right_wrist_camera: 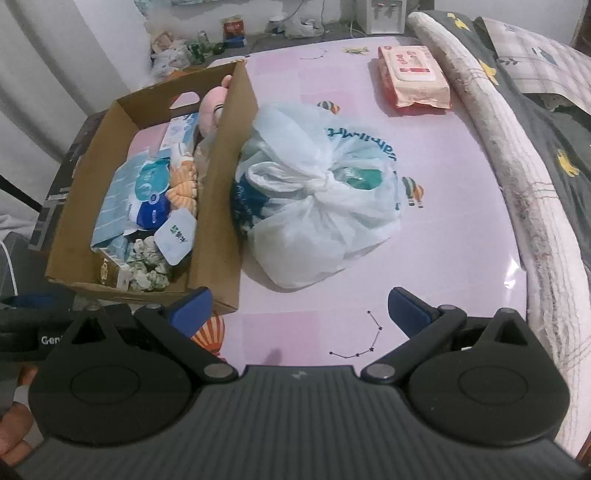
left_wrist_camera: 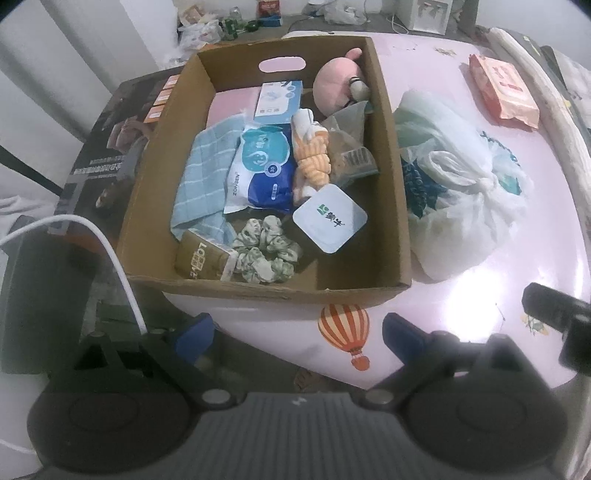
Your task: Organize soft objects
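Note:
A cardboard box [left_wrist_camera: 391, 155] [right_wrist_camera: 218, 206] on the pink table holds a pink plush toy [left_wrist_camera: 334, 86], a blue checked cloth [left_wrist_camera: 201, 173], a blue wipes pack [left_wrist_camera: 260, 166], an orange striped soft toy [left_wrist_camera: 312, 155], a green patterned scrunchie [left_wrist_camera: 266, 249] and a white square pack [left_wrist_camera: 330, 218]. A knotted white plastic bag [right_wrist_camera: 317, 199] [left_wrist_camera: 461, 192] lies right of the box. An orange wipes pack [right_wrist_camera: 413, 75] [left_wrist_camera: 502, 90] lies at the far right. My left gripper [left_wrist_camera: 297, 336] hovers open before the box's near wall. My right gripper [right_wrist_camera: 299, 314] is open, empty, just short of the bag.
A dark printed carton [left_wrist_camera: 103, 155] lies left of the box. A white cable [left_wrist_camera: 110, 251] runs at the left. A rolled pale bolster [right_wrist_camera: 517, 155] and dark bedding [right_wrist_camera: 546, 92] border the table's right side. Clutter and a white appliance [right_wrist_camera: 384, 14] stand on the floor beyond.

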Demonstrator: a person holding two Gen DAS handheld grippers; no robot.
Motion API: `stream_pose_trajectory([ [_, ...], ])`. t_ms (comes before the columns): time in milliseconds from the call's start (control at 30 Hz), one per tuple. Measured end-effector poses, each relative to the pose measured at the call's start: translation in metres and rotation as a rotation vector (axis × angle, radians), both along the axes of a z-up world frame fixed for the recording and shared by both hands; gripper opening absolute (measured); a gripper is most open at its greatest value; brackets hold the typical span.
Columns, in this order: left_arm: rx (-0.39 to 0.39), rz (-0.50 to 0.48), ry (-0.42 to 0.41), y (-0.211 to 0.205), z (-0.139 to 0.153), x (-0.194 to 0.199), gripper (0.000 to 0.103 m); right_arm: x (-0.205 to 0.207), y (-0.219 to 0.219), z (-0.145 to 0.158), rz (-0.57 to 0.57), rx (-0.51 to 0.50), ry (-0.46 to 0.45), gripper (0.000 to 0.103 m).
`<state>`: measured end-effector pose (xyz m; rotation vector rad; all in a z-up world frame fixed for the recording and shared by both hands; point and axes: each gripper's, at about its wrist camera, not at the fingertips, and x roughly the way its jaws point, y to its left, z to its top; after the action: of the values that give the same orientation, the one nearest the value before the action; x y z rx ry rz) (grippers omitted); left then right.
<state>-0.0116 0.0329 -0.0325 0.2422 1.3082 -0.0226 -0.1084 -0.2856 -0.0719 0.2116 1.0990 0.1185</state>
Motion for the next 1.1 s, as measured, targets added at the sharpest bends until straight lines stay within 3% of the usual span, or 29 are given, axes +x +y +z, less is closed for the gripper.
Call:
stream_pose_trajectory([
  [400,0.02,0.015,0.017,-0.002,-0.01,0.005,0.099,0.01,0.009,-0.013,0.033,-0.024,0.05,0.102],
  [1100,0.022,0.032,0.024,0.012,-0.011,0.006,0.099,0.013,0.029,-0.014,0.087,-0.044,0.057,0.102],
])
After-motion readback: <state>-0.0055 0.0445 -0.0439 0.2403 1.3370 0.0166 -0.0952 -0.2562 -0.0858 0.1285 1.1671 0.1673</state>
